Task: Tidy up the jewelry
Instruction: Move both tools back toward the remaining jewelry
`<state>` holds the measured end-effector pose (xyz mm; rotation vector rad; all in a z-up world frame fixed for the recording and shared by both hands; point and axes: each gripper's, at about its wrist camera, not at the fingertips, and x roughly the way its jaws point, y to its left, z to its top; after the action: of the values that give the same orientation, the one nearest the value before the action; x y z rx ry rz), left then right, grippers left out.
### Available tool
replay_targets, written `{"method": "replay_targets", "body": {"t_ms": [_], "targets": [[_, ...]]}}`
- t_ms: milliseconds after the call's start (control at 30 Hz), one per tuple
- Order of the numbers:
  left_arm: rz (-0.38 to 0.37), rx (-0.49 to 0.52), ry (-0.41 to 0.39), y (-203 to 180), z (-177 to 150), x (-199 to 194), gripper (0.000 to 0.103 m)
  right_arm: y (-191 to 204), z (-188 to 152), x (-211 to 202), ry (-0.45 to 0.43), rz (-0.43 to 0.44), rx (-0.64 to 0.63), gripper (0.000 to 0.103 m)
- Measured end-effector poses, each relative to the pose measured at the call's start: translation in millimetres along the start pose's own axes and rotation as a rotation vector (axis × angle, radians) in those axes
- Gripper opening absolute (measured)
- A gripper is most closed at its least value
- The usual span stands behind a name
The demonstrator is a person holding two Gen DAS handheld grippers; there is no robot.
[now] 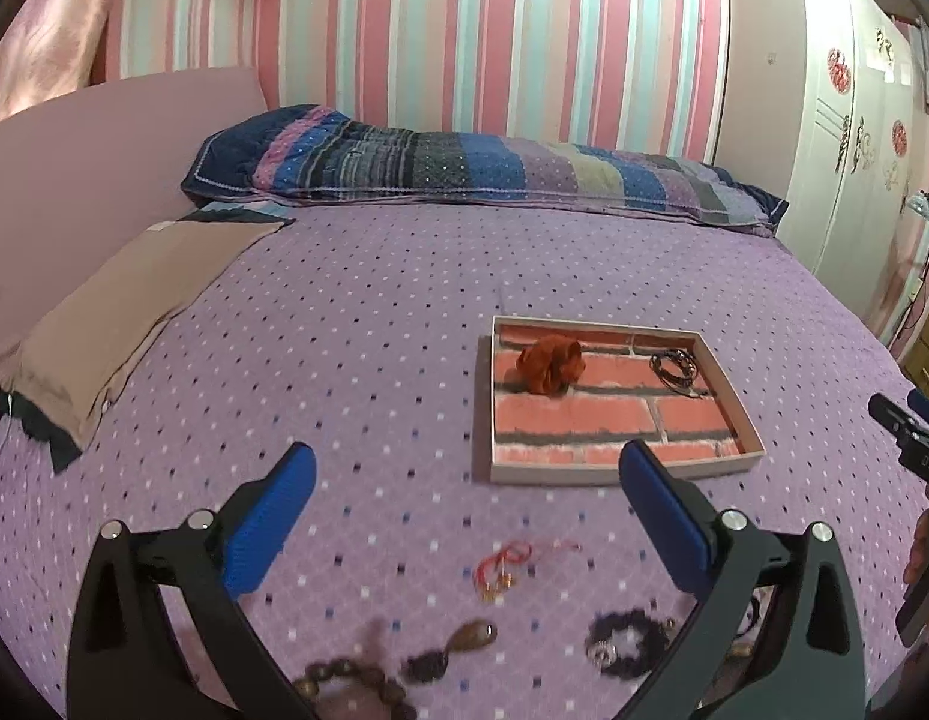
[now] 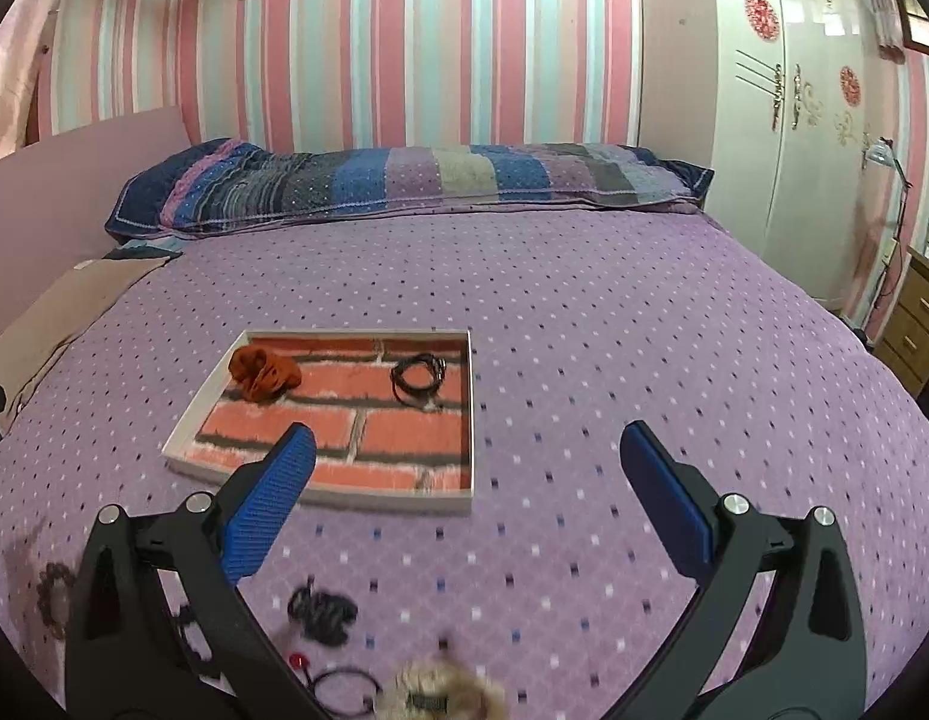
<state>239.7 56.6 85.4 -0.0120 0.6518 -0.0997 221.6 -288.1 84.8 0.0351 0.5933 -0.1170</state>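
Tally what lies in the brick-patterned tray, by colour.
Orange: 1, the scrunchie
Black: 1, the coiled cord bracelet
Total: 2 in the tray

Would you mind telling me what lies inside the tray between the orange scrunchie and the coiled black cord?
Nothing: between the orange scrunchie and the coiled black cord only the brick-patterned floor of the tray shows, clearest in the right wrist view.
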Motion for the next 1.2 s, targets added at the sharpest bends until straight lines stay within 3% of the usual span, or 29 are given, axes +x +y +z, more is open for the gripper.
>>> {"method": "replay_targets", "body": {"t_ms": [400, 500, 600, 767, 1200], "targets": [[0.013, -0.069, -0.017, 24.5, -76.5, -38.9, 0.099, 8.0, -90.1, -48.6, 0.043, -0.028, -0.042, 0.099], [0.005, -0.092, -0.014, 30.4, -92.0, -44.1, 0.099, 11.3, -102.8, -52.5, 0.041, -0.014, -0.026, 0.099], [0.055, -0.074, -0.022, 32.9, -101.8, -46.4, 0.099, 14.5, -111.7, -50.0, 0.047, -0.014, -0.012, 0.099], [0.072, -0.062, -0.018, 40.7, -119.7, -45.4, 0.099, 17.4, -126.8, -44.9, 0.053, -0.035, -0.007, 0.099], [0.088, -0.108, 0.053, 73.0, -164.9, -24.5, 0.099, 28.3, -178.4, -41.8, 0.086, -0.042, 0.053, 0.099]]}}
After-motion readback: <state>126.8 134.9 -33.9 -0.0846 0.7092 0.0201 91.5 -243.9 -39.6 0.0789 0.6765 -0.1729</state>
